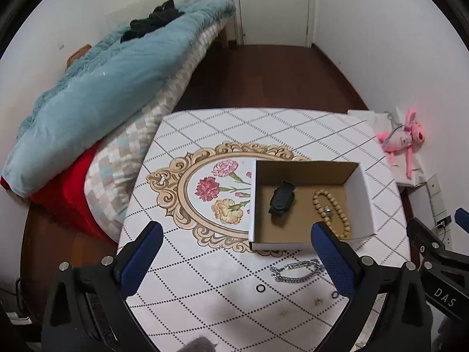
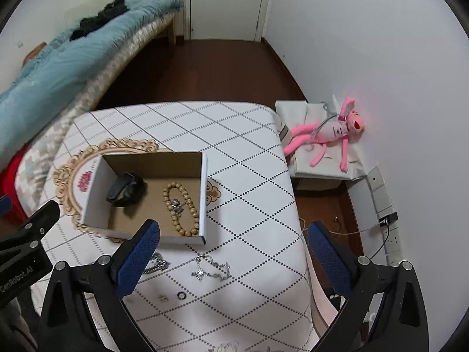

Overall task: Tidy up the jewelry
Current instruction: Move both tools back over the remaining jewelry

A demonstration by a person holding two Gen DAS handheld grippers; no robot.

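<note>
Cardboard box (image 1: pixel 359 202) – matt; chain (image 1: pixel 296 270) – shiny metal.

- We cannot make out the small silver piece (image 2: pixel 176 204) lying within the bead bracelet (image 2: pixel 181 209) in the box (image 2: pixel 93 187); too small.
- Near the box's front wall, the left pad of the right tool (image 2: pixel 233 259) covers part of the silver chain (image 2: pixel 156 264).
- In front of the box, the tiny specks (image 1: pixel 317 302) beside the black rings (image 1: pixel 260 288) are too small for us to name.
- The table (image 2: pixel 249 293) in front of the box is cut off by the lower edge.
</note>
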